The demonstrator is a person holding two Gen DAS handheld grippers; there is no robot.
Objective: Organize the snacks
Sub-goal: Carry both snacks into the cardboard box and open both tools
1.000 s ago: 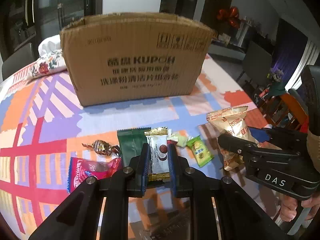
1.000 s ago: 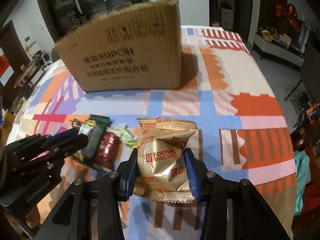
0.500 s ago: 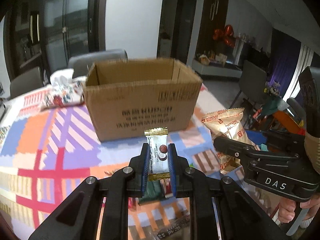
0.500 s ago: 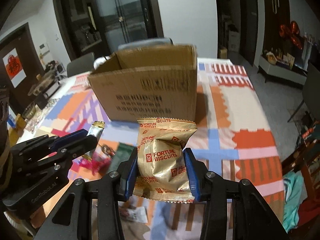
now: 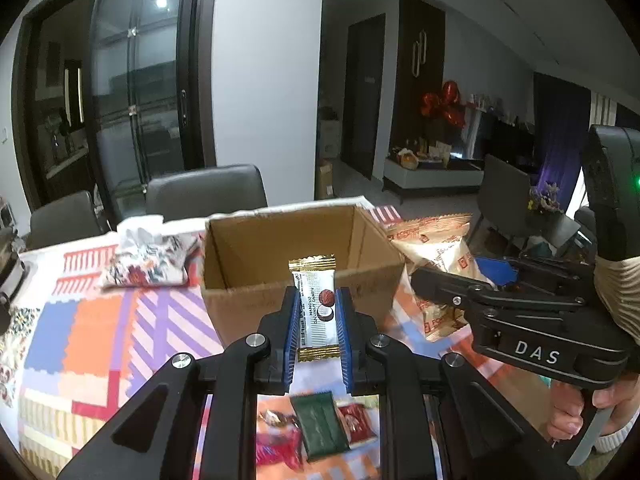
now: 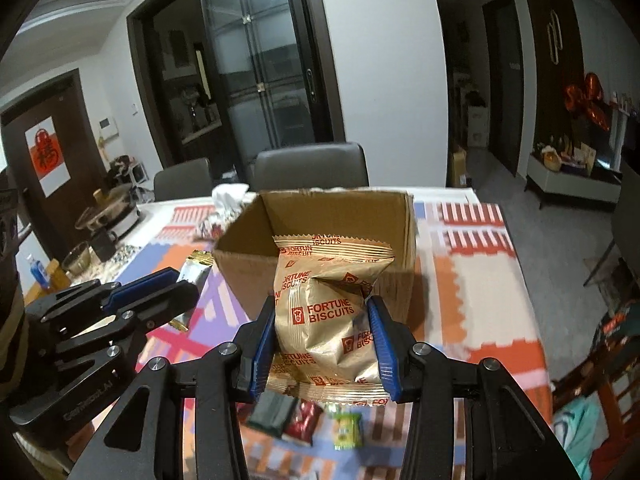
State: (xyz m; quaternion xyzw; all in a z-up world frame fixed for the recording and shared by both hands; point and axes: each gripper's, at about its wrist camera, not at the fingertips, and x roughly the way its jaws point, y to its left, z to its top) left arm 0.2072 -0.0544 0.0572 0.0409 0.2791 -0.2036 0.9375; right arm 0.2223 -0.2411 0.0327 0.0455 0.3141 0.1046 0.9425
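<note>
Both sets of jaws are clamped on snacks: your left gripper (image 5: 318,322) pinches a slim white-and-gold bar (image 5: 315,308) upright between its blue pads, and your right gripper (image 6: 322,342) squeezes a puffy gold Fortune Biscuits bag (image 6: 326,312) at its middle, so the bag bulges above and below the pads.

Each snack hangs in the air on the near side of the open cardboard box (image 5: 280,240), top edge roughly level with the box rim. The box mouth is wide open with its flaps out of the way, and bare patterned bench (image 6: 472,280) runs to the right of it. The two grippers are close side by side, so there's not much slack between them.

Below your jaws, the leftover snacks are partly cut off by the fingers: a dark green packet (image 5: 322,428), a red one (image 5: 356,422), and a little lime-green one (image 6: 347,430). They're blurry, and I think there's a foil-wrapped candy (image 5: 274,418) too. The box floor is hidden behind its front wall.
</note>
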